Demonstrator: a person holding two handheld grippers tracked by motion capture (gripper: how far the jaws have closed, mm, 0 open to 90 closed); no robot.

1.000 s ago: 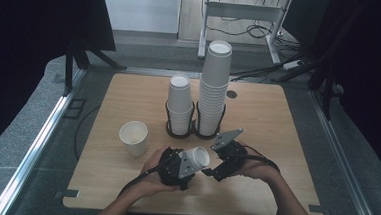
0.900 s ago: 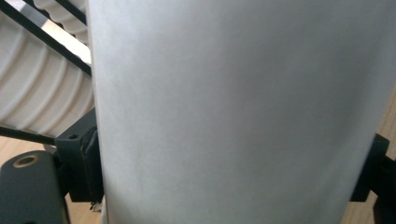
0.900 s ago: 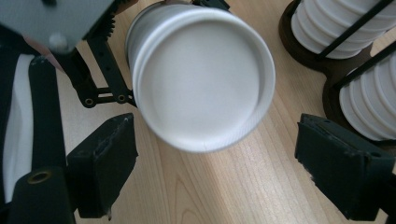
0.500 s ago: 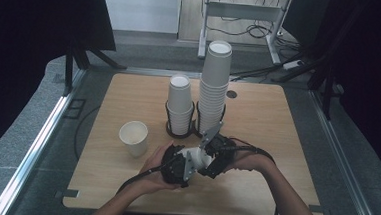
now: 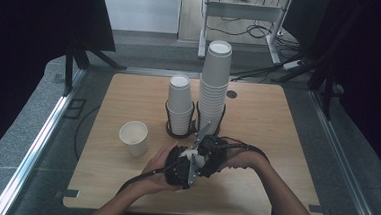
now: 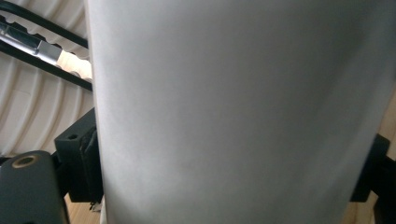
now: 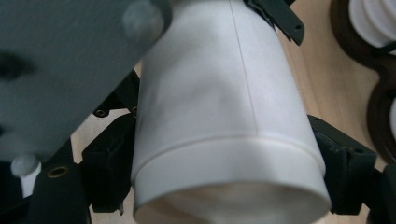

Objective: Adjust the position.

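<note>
Near the front edge of the wooden table [image 5: 277,123], about midway between its front corners, the left gripper [image 5: 177,168] and the right gripper [image 5: 210,156] meet around one white paper cup [image 7: 224,130]; the left gripper's jaws are clenched on the cup's wall, which looms close and blurred in the left gripper view; the right gripper's jaws have just been closing with the cup between them, and in the right gripper view their black pads sit against both sides of it near its rim, so they grasp it too; a single cup [image 5: 133,138] stands upright toward the left edge; behind the grippers a short stack [image 5: 180,103] and a tall stack [image 5: 214,84] stand side by side in dark ring holders.
</note>
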